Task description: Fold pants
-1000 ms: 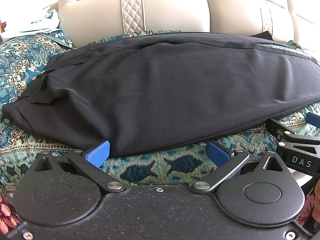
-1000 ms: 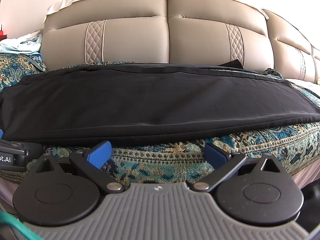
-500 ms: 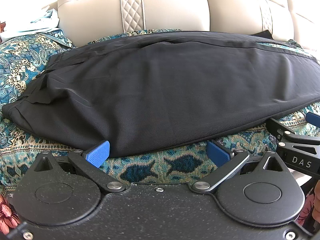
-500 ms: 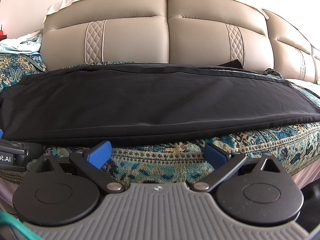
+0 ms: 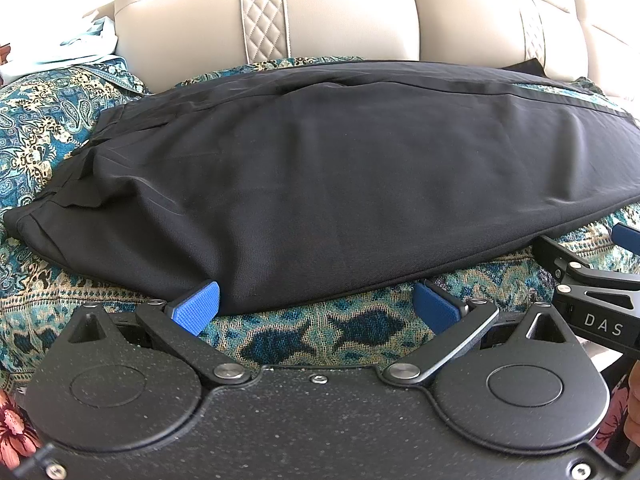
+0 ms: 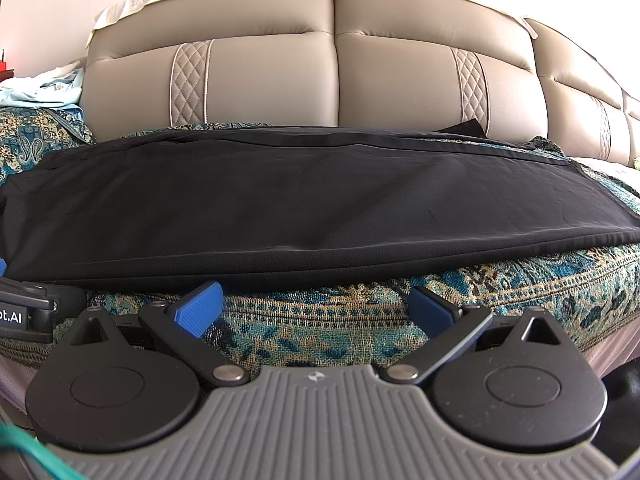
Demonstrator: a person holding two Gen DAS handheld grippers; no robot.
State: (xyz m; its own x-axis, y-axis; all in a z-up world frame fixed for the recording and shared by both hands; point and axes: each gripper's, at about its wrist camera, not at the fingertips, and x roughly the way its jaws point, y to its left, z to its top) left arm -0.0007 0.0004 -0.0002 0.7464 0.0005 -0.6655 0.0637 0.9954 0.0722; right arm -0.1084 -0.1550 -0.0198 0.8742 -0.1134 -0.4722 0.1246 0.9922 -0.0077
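While both of your grippers sit low at the near edge of the sofa seat, the black pants point(image 5: 340, 184) lie stretched out lengthwise across the patterned teal throw point(image 5: 320, 332), folded leg over leg, with the waistband end bunched off to the left and the leg ends running away to the right. Your left gripper point(image 5: 316, 304) is spread wide, nothing between its blue pads point(image 5: 196, 306); the left pad is right up against the near hem of the pants, maybe just touching the cloth, while the right pad rests over bare throw just shy of the fabric edge. Off at the right border of that view you can see the other tool's black frame with the letters DAS on it. Over on the right wrist view, your right gripper point(image 6: 316, 304) is just as wide and just as empty, its pads point(image 6: 200, 308) hanging at the front of the cushion just below the long dark hem of the pants point(image 6: 300, 208), with a strip of throw point(image 6: 320, 320) showing between them. Behind the garment rises the beige leather backrest point(image 6: 336, 76) with its quilted diamond strips, and a pale blue cloth point(image 6: 48, 88) is heaped at the far left end of the sofa
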